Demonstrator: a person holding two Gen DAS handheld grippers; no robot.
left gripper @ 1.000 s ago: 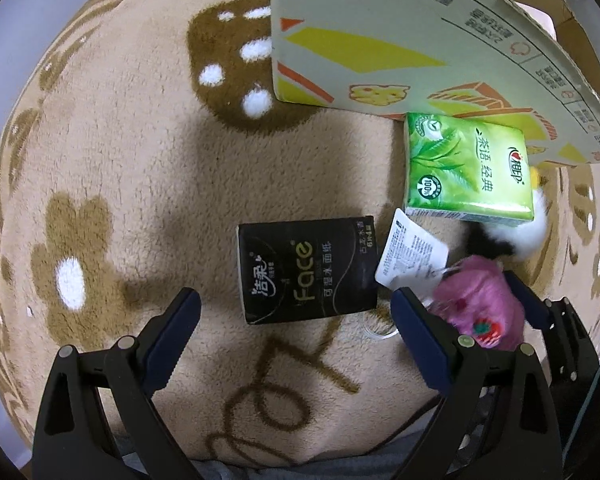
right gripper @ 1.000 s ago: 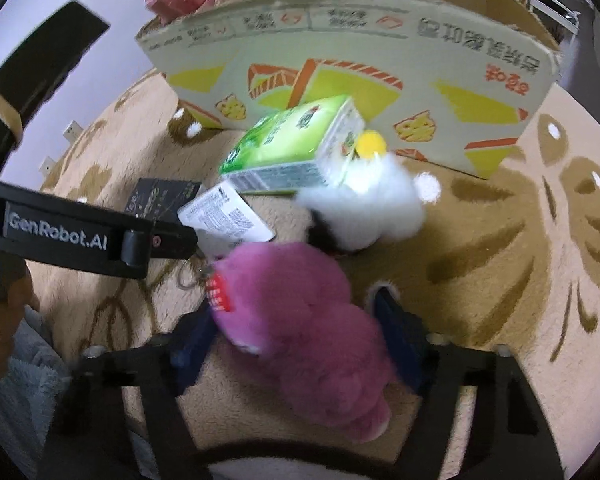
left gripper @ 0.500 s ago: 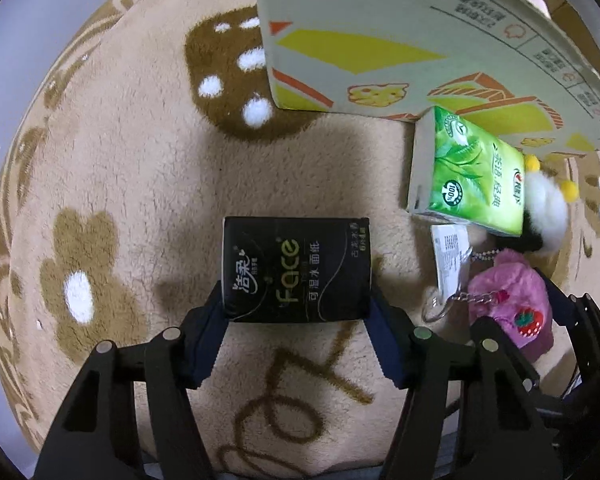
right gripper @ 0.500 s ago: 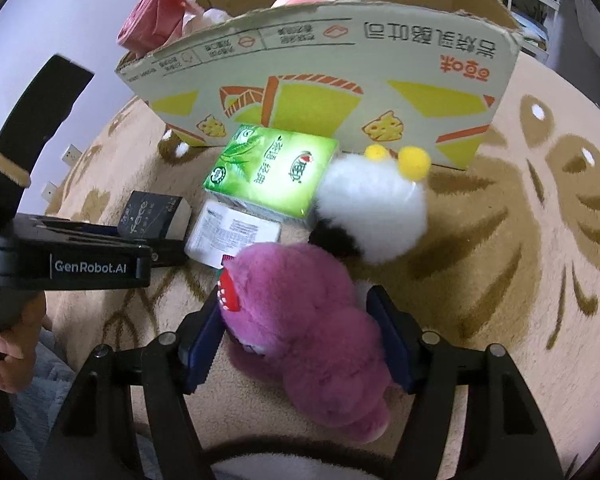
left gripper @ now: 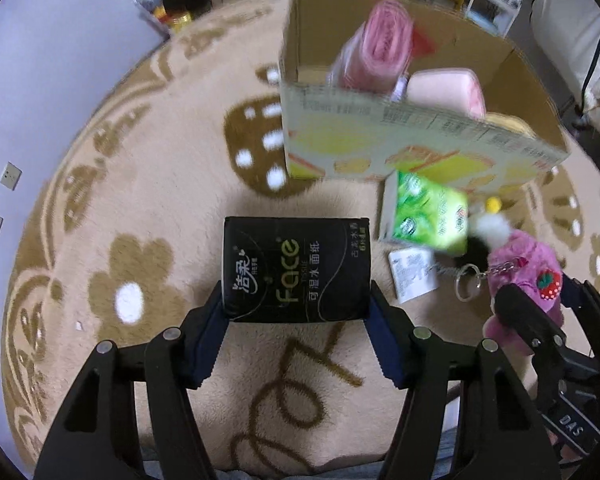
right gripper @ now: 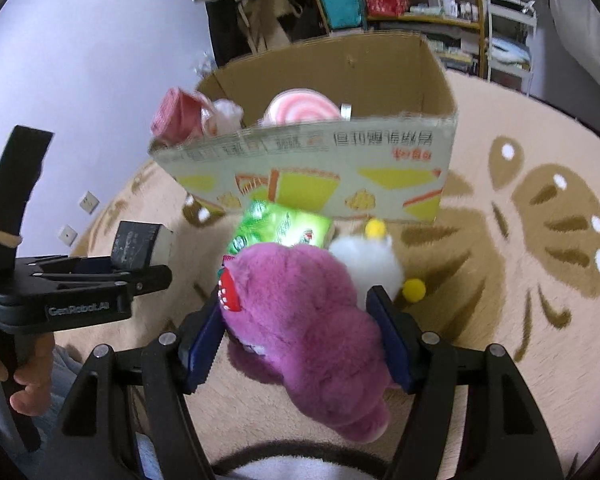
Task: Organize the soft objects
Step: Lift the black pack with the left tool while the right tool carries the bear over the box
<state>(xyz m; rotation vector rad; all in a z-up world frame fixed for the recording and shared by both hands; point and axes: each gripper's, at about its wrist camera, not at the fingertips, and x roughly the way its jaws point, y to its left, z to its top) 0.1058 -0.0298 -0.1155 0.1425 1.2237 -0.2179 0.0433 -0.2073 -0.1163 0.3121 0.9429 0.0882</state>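
My left gripper [left gripper: 296,312] is shut on a black tissue pack [left gripper: 296,268] and holds it above the rug; the pack also shows in the right wrist view [right gripper: 138,246]. My right gripper [right gripper: 300,320] is shut on a purple plush toy [right gripper: 300,328], seen in the left wrist view [left gripper: 528,276] with a key ring and white tag. A green tissue pack [left gripper: 428,216] and a white fluffy toy [right gripper: 368,260] with yellow pompoms lie on the rug beside the open cardboard box [right gripper: 420,148].
The box holds a pink roll [left gripper: 384,44] and a pink-white round cushion [right gripper: 300,110]. The beige patterned rug [left gripper: 140,200] covers the floor. Shelves [right gripper: 400,0] stand behind the box and a wall [left gripper: 60,40] runs on the left.
Both grippers have risen with their loads, the black pack and the purple plush coming off the rug. The inside of the box has come into view.
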